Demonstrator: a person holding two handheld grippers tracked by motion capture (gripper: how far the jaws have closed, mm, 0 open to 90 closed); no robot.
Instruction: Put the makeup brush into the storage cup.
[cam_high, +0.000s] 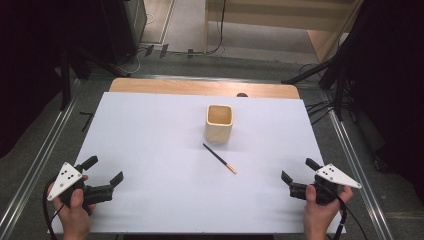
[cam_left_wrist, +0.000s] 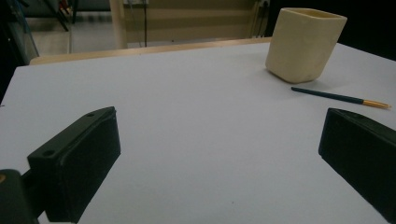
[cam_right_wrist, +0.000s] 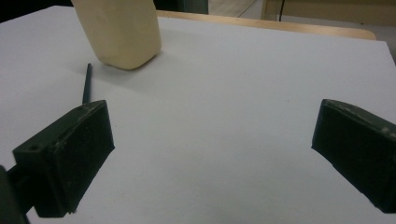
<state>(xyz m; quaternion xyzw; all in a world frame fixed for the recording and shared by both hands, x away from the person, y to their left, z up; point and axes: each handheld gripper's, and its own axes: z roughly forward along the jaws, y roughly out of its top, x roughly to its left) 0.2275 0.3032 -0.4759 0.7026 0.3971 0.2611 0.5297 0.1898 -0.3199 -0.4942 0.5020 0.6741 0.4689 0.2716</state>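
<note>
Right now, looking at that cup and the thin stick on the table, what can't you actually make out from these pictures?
- Bottom of the cup: high view, its own walls shade the inside.
- Top of the cup: right gripper view, cut off by the upper edge.
- Near end of the pencil: right gripper view, hidden behind one of the right gripper's fingers.
- Small dark thing at the table's far edge: high view, too small to identify.

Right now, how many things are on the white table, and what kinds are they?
Cream cup: 1
Dark pencil with an orange tip: 1
Grippers held at the near edge, left gripper and right gripper, both open with nothing between the jaws: 2
Total: 4
</note>
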